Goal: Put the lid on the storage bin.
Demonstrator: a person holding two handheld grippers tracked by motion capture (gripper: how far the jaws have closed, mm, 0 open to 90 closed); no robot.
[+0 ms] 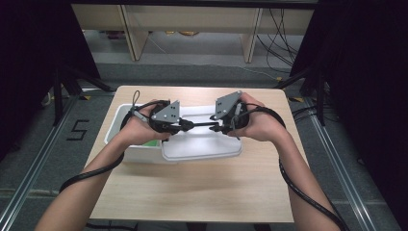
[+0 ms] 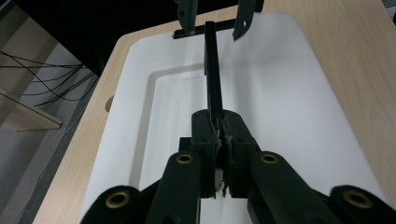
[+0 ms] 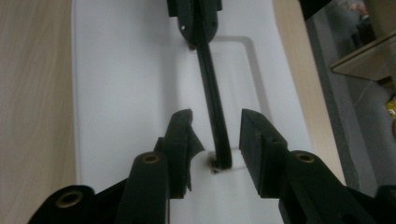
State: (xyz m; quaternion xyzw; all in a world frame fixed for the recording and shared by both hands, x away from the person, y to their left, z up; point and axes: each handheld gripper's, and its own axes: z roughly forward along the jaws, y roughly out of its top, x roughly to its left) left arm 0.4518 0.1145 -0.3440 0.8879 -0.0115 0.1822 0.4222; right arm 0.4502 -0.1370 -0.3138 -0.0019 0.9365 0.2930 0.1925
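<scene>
A thin black bar (image 1: 202, 125) hangs level between my two grippers over a white lid (image 1: 202, 147). In the left gripper view my left gripper (image 2: 220, 126) is shut on the near end of the bar (image 2: 212, 70), whose far end carries a short crosspiece. My right gripper (image 3: 215, 121) stands open, its jaws on either side of the bar (image 3: 210, 88) without touching it. In the high view the left gripper (image 1: 186, 125) and the right gripper (image 1: 217, 128) face each other, tips a short way apart.
A white bin (image 1: 118, 120) sits on the left of the wooden table (image 1: 192, 192), with something green (image 1: 151, 143) inside. The lid lies against its right side. Dark stands and cables flank the table on the floor.
</scene>
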